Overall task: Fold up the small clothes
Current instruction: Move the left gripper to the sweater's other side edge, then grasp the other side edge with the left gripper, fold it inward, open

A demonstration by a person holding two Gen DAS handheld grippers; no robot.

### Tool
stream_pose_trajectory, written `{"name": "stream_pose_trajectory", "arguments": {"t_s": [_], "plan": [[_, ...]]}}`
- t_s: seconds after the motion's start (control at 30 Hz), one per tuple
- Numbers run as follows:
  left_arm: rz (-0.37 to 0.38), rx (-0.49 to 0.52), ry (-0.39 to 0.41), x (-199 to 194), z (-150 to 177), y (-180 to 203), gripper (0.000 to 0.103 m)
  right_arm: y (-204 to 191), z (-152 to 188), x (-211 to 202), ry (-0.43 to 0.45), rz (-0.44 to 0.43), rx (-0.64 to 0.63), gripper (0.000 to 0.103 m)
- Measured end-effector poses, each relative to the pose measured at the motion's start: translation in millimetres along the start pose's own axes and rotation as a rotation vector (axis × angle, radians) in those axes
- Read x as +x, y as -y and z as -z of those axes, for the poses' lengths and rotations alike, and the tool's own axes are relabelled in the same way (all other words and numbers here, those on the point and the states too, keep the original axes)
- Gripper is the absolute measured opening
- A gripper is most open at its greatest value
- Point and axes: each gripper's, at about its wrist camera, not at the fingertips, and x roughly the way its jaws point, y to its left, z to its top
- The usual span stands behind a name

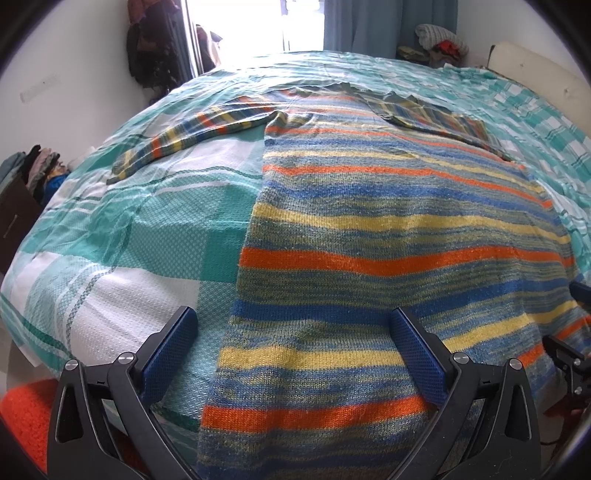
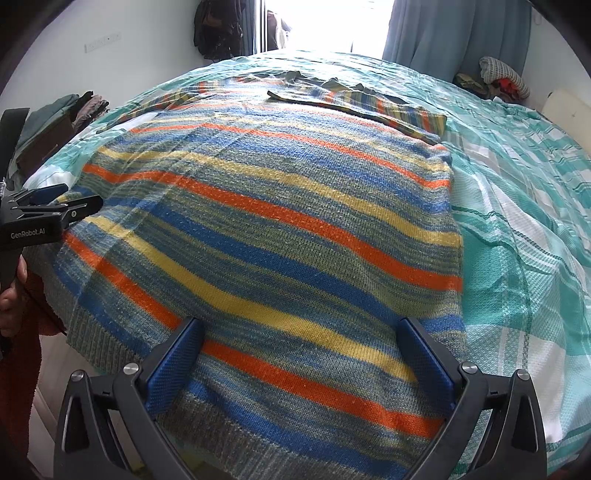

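Observation:
A striped knit sweater (image 1: 388, 221) in orange, blue, yellow and grey-green lies flat on the bed, its hem hanging over the near edge. Its left sleeve (image 1: 192, 136) stretches out across the bedspread; its right sleeve (image 2: 369, 105) is folded in over the chest. My left gripper (image 1: 295, 325) is open above the hem's left part, one finger over the bedspread, one over the knit. My right gripper (image 2: 301, 332) is open above the hem's right part (image 2: 295, 417). Seen from the right wrist, the left gripper (image 2: 62, 206) shows at the sweater's left edge, held by a hand (image 2: 11, 295).
The bed has a teal and white checked bedspread (image 1: 129, 240). Piles of clothes sit at the left (image 1: 40, 166) and at the far right corner (image 1: 439, 44). A bright window and blue curtain (image 2: 443, 33) stand beyond the bed. An orange cloth (image 1: 26, 417) lies low at left.

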Motion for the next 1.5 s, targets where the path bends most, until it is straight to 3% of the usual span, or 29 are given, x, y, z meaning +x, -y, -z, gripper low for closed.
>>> {"name": "stream_pose_trajectory", "arguments": {"t_s": [0.2, 0.27, 0.33, 0.47, 0.6, 0.67, 0.83, 0.9, 1.0, 1.03, 1.07, 1.1, 1.13, 1.23, 1.37, 1.5], "plan": [[0.029, -0.015, -0.03, -10.5, -8.5, -4.9, 0.102, 0.8, -0.2, 0.0, 0.0, 0.001, 0.0, 0.103], [0.083, -0.057, -0.017, -23.8, -21.6, -15.6, 0.102, 1.3, -0.4, -0.2, -0.001, 0.001, 0.001, 0.103], [0.141, -0.125, 0.027, -39.1, -44.4, -39.4, 0.102, 2.4, -0.9, -0.7, -0.004, 0.002, 0.003, 0.103], [0.156, -0.293, 0.082, -46.0, -88.4, -108.2, 0.102, 2.5, -2.5, -0.3, -0.019, 0.008, 0.006, 0.103], [0.137, -0.541, 0.06, -14.1, -107.9, -190.1, 0.102, 1.6, -4.1, 1.5, -0.033, 0.013, 0.009, 0.103], [0.128, -0.639, 0.009, 14.3, -112.3, -220.4, 0.101, 1.4, -4.8, 1.9, -0.038, 0.015, 0.01, 0.103], [0.156, -0.759, -0.08, 77.8, -125.2, -245.8, 0.101, 1.4, -4.9, 2.2, -0.039, 0.017, 0.01, 0.103], [0.142, -0.851, -0.113, 104.9, -123.3, -252.6, 0.101, 1.1, -5.4, 3.2, -0.042, 0.02, 0.01, 0.103], [0.093, -0.903, -0.072, 115.5, -125.9, -255.8, 0.099, 0.4, -5.5, 4.1, -0.046, 0.026, 0.012, 0.103], [0.076, -0.897, -0.056, 116.7, -129.4, -255.1, 0.078, 0.6, -5.8, 4.4, -0.047, 0.028, 0.013, 0.103], [0.061, -0.874, -0.059, 119.0, -135.8, -252.0, 0.016, 0.3, -5.9, 4.7, -0.048, 0.029, 0.013, 0.103], [0.048, -0.843, -0.102, 123.6, -144.2, -247.7, 0.001, 0.1, -5.9, 4.9, -0.049, 0.03, 0.014, 0.103], [0.021, -0.824, -0.116, 122.5, -149.9, -245.0, 0.0, 0.0, -5.9, 4.8, -0.05, 0.03, 0.014, 0.103], [-0.028, -0.656, -0.021, 92.3, -194.3, -214.0, 0.0, 0.4, -5.7, 4.5, -0.051, 0.029, 0.014, 0.103], [0.065, -0.379, 0.158, 32.2, -267.1, -112.4, 0.0, 0.6, -5.6, 4.5, -0.051, 0.029, 0.014, 0.103], [0.157, -0.14, 0.231, 9.4, -301.1, -1.6, 0.001, 1.1, -5.9, 4.7, -0.052, 0.029, 0.015, 0.103]]}}
